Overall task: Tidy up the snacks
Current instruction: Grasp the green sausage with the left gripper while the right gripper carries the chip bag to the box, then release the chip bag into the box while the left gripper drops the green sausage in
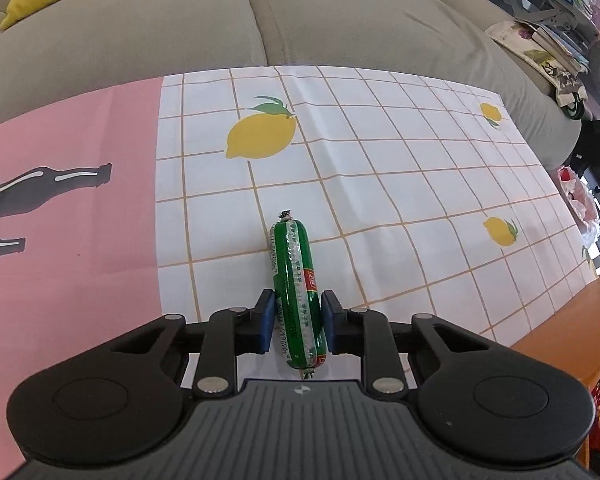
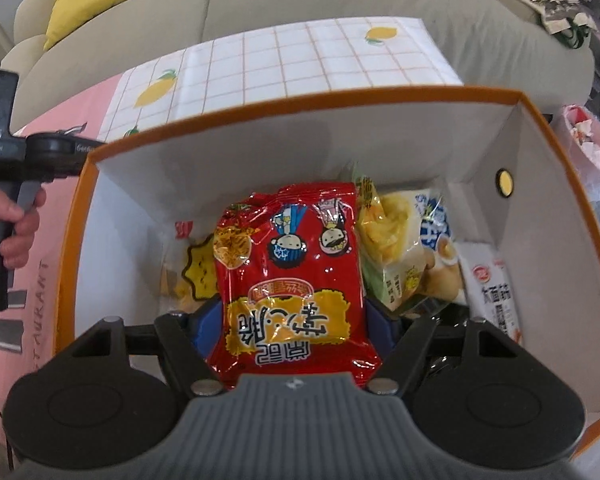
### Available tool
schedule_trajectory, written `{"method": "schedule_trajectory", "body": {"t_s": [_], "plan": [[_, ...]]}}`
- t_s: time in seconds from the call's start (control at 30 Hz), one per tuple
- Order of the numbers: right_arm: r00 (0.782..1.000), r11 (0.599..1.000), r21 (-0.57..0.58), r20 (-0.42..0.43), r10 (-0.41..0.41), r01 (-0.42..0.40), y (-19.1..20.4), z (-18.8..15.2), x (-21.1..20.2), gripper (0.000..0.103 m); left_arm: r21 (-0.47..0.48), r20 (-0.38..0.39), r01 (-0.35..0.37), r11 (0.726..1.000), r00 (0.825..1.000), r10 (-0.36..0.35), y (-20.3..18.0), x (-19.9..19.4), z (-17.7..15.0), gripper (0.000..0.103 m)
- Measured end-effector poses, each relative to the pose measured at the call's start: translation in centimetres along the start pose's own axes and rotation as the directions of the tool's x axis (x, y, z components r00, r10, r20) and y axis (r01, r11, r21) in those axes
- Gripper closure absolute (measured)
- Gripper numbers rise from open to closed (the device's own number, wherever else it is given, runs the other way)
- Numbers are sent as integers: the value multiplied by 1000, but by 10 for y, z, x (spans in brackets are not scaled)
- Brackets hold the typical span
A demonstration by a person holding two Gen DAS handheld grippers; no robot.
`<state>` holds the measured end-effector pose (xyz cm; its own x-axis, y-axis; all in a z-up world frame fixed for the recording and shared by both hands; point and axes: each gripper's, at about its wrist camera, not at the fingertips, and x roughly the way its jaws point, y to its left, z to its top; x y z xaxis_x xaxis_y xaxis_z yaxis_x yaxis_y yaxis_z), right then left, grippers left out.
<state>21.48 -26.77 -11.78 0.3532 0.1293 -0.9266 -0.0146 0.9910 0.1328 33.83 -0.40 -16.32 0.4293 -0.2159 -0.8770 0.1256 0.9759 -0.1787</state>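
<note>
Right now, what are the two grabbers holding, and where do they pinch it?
The left gripper holds the green sausage around its near half. The right gripper holds the red snack packet by its sides.

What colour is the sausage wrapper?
The sausage is green with a small red label, seen best in the left wrist view.

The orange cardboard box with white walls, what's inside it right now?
Inside the orange cardboard box the right gripper holds a red noodle packet. Beside it lie a yellow chip bag, a white packet and a yellow-starred packet. Anything beneath them is covered.
</note>
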Motion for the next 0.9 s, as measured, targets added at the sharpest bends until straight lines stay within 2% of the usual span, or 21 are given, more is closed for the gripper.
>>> {"method": "schedule_trajectory", "body": {"t_s": [0.13, 0.3, 0.4, 0.57, 0.67, 0.77, 0.9], "plan": [[1000, 1000, 5, -4, 1, -1, 1, -1, 3, 29, -3, 1, 7, 1000, 1000, -7, 1, -7, -4, 78], [999, 1000, 3, 43, -15, 15, 1, -3, -11, 14, -34, 52, 66, 997, 997, -64, 1, -47, -8, 79], [998, 1000, 4, 65, -11, 10, 0, -5, -21, 13, -36, 84, 104, 994, 991, -101, -5, -78, -10, 79], [994, 1000, 26, 104, -19, 16, -2, -10, -37, 13, 10, 128, 193, 981, 973, -193, -32, -131, -15, 79], [991, 998, 55, 130, -23, 16, -8, -16, -49, 13, 67, 94, 226, 972, 968, -232, -60, -148, -23, 79], [986, 994, 106, 162, -33, 16, -21, -24, -62, 13, 149, 15, 264, 953, 963, -269, -91, -152, -35, 79], [981, 982, 187, 190, -22, -14, -40, -34, -78, 13, 244, -91, 291, 925, 957, -276, -128, -145, -56, 79]]}}
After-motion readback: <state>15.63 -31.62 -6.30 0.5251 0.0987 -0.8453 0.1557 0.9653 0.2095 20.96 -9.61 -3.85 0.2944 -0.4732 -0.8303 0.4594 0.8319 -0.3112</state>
